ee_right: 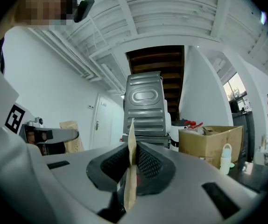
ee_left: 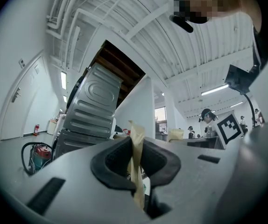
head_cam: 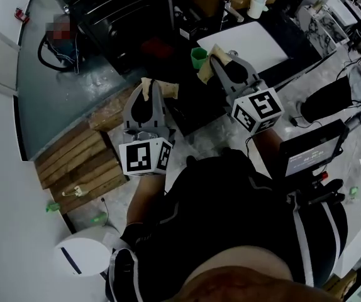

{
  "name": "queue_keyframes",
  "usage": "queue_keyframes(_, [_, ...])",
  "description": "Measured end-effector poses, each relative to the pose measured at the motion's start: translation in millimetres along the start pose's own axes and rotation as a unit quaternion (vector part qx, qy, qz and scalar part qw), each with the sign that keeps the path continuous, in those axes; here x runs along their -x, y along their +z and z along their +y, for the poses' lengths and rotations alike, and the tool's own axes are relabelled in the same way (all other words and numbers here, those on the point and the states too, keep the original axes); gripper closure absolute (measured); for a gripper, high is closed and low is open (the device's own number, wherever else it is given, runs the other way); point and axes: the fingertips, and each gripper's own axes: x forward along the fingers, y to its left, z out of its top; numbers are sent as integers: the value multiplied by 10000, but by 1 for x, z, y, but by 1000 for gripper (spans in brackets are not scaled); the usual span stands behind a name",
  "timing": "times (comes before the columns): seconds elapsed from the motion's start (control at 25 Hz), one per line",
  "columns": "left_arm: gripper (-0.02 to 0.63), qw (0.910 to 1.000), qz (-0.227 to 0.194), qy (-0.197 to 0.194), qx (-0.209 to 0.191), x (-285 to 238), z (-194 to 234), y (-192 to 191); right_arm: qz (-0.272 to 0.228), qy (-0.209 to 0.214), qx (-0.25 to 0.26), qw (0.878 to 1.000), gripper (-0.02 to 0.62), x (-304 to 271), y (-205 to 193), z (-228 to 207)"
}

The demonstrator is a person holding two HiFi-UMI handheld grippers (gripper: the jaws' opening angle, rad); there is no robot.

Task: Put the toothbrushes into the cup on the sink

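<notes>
A small green cup stands on the dark counter beside the white sink basin. I see no toothbrush in any view. My left gripper is held over the floor, short of the counter, its tan-taped pads pressed together with nothing between them. My right gripper hovers close to the right of the cup, apart from it, its taped pads also together and empty. Both gripper views point up toward the ceiling and far walls, so the cup and sink are hidden in them.
A faucet and a white bottle stand behind the basin. Wooden planks and a round white bin lie at the lower left. A metal appliance and a cardboard box stand ahead. A screen is at the right.
</notes>
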Motion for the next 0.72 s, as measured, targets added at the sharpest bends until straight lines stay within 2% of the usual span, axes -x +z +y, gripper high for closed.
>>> queue_keyframes(0.24, [572,9998,-87,57,-140,-12,-2,-4,-219,-57,54,9997,552,-4,6,-17])
queue_keyframes(0.44, [572,9997,54,256,21,-55,-10,-17,-271,78,-62,9996,552,-20,9,-63])
queue_keyframes(0.72, [572,9989,89,438,-109,-99,-21,-27,-333,228,-224,9989,552,-36,8,-110])
